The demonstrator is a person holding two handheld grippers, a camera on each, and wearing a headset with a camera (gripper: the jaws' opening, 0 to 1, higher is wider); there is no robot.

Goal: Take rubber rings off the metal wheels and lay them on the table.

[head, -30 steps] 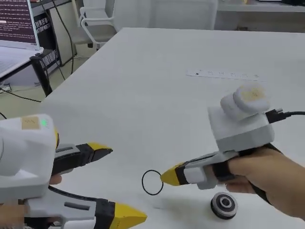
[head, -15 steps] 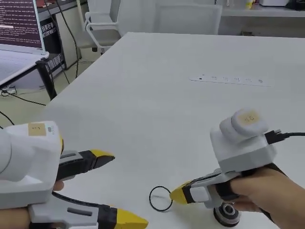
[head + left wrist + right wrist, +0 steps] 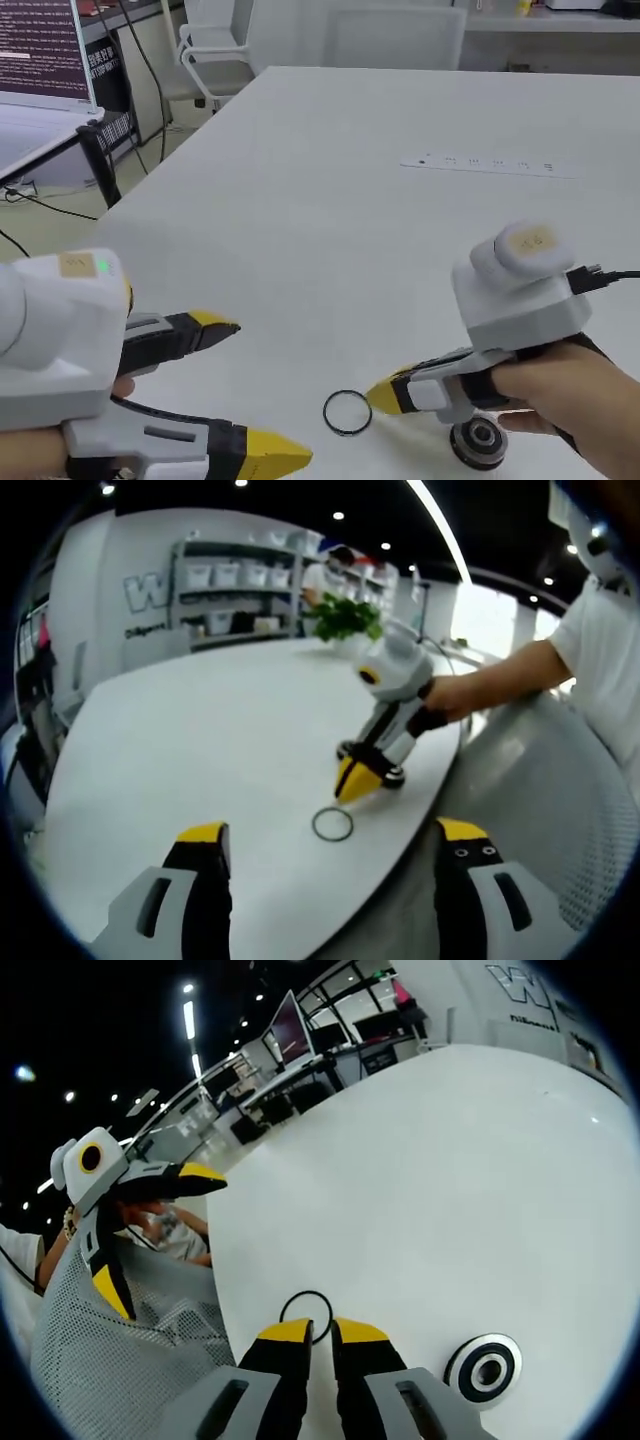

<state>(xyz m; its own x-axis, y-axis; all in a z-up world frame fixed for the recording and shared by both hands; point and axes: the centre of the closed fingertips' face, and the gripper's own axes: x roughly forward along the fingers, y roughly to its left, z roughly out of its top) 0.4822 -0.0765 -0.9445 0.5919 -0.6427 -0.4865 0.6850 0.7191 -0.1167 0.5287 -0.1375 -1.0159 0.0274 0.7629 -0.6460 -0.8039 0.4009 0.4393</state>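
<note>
A thin black rubber ring (image 3: 326, 411) lies flat on the white table (image 3: 330, 200) near its front edge. My right gripper (image 3: 378, 398) has its yellow tips closed on the ring's edge, seen up close in the right gripper view with the ring (image 3: 305, 1293) just ahead of the right gripper (image 3: 322, 1332). A metal wheel (image 3: 478, 440) rests on the table just right of that gripper and also appears as the wheel (image 3: 485, 1368). My left gripper (image 3: 258, 392) stands open to the left, empty, facing the ring (image 3: 313, 824) and the right gripper (image 3: 348, 788).
A white power strip (image 3: 488, 166) lies far back on the table. White chairs (image 3: 215, 50) and a desk with a monitor (image 3: 40, 45) stand beyond the table's left side. The table's front edge runs close under both grippers.
The right gripper has drawn back toward the wheel, and the ring has slid with it along the table. The left gripper has stayed open in place.
</note>
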